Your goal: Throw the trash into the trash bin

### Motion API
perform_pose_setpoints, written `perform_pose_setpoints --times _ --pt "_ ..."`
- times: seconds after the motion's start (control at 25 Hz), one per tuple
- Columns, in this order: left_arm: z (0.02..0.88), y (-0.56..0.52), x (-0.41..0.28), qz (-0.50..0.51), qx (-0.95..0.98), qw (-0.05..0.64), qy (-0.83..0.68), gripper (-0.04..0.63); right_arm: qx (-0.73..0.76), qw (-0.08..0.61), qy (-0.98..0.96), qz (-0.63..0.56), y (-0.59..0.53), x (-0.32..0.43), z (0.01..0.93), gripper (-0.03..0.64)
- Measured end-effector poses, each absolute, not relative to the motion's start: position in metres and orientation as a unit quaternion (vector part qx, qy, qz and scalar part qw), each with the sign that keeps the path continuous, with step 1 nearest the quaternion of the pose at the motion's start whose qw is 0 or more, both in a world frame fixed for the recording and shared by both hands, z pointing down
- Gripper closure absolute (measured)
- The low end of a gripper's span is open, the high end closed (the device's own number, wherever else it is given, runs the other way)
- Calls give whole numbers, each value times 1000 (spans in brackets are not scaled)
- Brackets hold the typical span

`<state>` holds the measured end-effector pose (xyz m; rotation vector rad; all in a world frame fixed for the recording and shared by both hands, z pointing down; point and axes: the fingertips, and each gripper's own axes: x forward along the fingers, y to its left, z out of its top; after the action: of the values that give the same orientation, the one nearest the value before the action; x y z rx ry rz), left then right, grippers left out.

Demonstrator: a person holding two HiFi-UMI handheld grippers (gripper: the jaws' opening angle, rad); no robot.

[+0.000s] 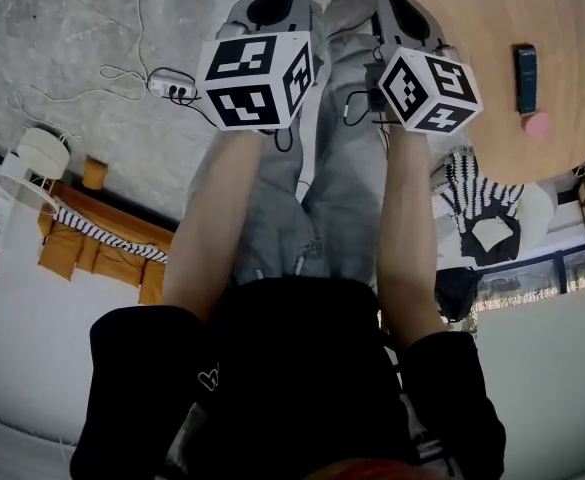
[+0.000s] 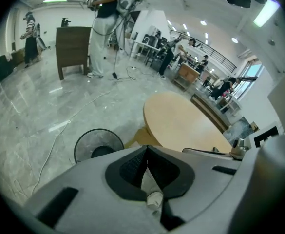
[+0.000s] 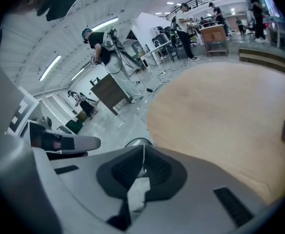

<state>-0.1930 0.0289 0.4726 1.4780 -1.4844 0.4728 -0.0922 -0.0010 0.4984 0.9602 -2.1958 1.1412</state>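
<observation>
Grey floor [image 2: 40,116] runs to the bin [image 2: 84,143] beside the desk [image 2: 181,121], and with the left claw [image 2: 147,150] clamped on what looks like a pale scrap [image 2: 153,197] and the right claw [image 3: 143,150] closed on nothing I can see, the carry seems under way, calling next for a release over the bin.

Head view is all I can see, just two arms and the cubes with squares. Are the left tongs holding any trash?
Observer: Yes. The left tongs are shut on a small white scrap.
Operator: And the right ones?
Observer: The right tongs are shut too. I can't tell whether anything is pinched there.
Operator: Where's the bin?
Observer: A round black mesh bin stands on the floor ahead of the left tongs, beside the round wooden table.
</observation>
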Motion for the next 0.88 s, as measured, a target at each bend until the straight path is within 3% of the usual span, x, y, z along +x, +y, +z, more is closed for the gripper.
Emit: perform_pose_setpoints --times 0.64,0.88 --pt "447 -2 11 259 736 412 -470 589 556 161 -704 412 10 152 472 601" --pt "447 4 74 279 760 396 -433 589 602 176 -671 396 33 227 479 601"
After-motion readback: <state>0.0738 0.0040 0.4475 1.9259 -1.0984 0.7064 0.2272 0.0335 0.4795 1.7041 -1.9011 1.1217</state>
